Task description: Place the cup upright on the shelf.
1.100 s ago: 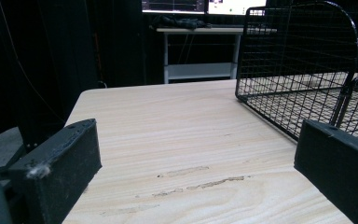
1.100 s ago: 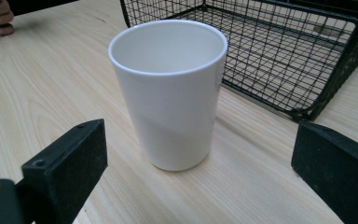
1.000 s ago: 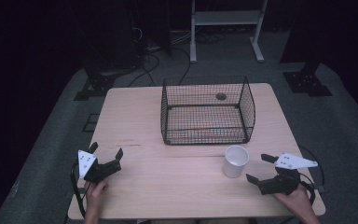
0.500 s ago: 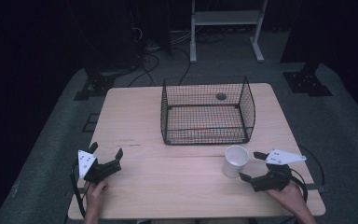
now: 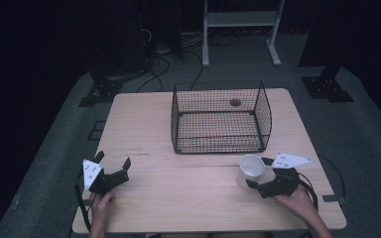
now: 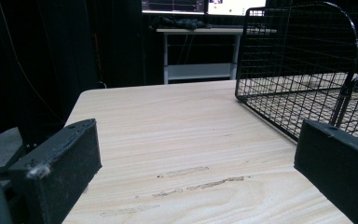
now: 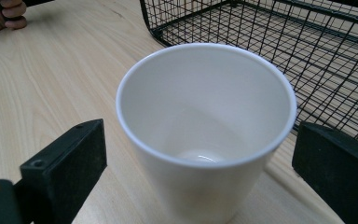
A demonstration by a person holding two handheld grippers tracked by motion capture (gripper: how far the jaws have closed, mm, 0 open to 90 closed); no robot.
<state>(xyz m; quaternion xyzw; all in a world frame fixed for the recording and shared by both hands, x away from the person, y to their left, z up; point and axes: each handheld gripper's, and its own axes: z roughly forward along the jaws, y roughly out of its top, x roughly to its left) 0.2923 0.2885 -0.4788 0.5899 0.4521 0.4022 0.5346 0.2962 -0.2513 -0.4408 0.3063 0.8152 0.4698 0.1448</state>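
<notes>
Now right gripper (image 5: pixel 259 173) astride cup (image 5: pixel 251 169).

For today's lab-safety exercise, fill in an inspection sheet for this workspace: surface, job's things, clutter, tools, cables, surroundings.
Surface: pale wooden table, faint scuff marks near its left side.
Job's things: white cup upright, empty; black wire basket behind it, open-topped.
Clutter: nothing seen.
Tools: right tool open, jaws either side of the cup, not touching it; left tool open, holding nothing.
Cables: one trails from each tool; more on the floor beyond the table.
Surroundings: dark room, grey floor, white metal stand.
</notes>
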